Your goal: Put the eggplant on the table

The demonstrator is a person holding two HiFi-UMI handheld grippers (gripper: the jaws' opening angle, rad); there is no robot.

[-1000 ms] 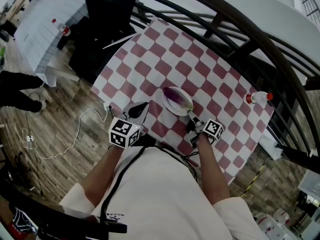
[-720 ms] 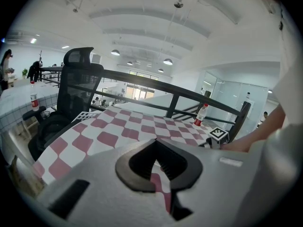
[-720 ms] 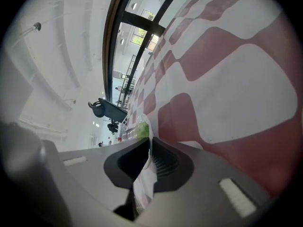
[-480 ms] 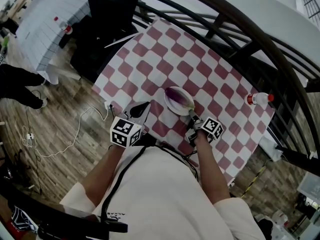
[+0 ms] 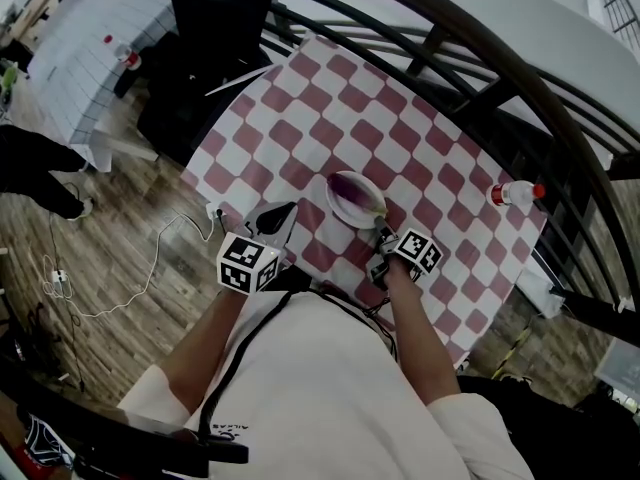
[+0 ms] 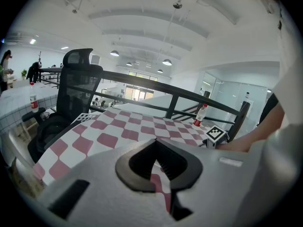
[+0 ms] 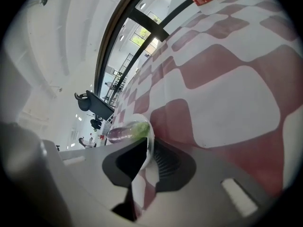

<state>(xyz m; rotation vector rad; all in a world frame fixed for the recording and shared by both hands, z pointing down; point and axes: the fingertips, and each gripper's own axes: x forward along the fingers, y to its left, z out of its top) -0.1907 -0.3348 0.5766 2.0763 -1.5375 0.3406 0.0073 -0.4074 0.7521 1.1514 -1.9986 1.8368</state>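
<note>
- The right gripper [image 5: 381, 236] is closed on the near rim of a white plate [image 5: 341, 217]. In the right gripper view, the thin white edge of the plate [image 7: 150, 135] runs down between the two jaws of that gripper [image 7: 149, 148], and they press on it from either side.
- The eggplant [image 5: 352, 193] lies in the plate, just ahead of the right gripper's tips. It has not been set down on the bench [image 5: 330, 108].
- In the right gripper view, the eggplant [image 7: 124, 131] shows just above and to the left of the jaws. Its body is glossy purple, and its green end is turned toward the gripper.
- The plate rests on the red-and-white checked cloth that covers the bench. The cloth runs on ahead of the right gripper and to both sides of it.
- The left gripper [image 5: 280, 213] is to the left of the plate, near the bench's front edge and apart from the rim. It holds nothing.
- In the left gripper view, the jaws of that gripper [image 6: 156, 148] meet at the tips, and only the checked cloth shows through the slit behind them.
- A plastic bottle [image 5: 512, 195] with a red cap stands well off to the right of the right gripper, near the far right edge of the bench. In the left gripper view, the bottle [image 6: 200, 116] stands upright ahead and to the right.
- A black office chair [image 5: 215, 38] stands beyond the far left edge of the bench, well ahead of the left gripper. The left gripper view shows the chair [image 6: 78, 79] at the upper left.
</note>
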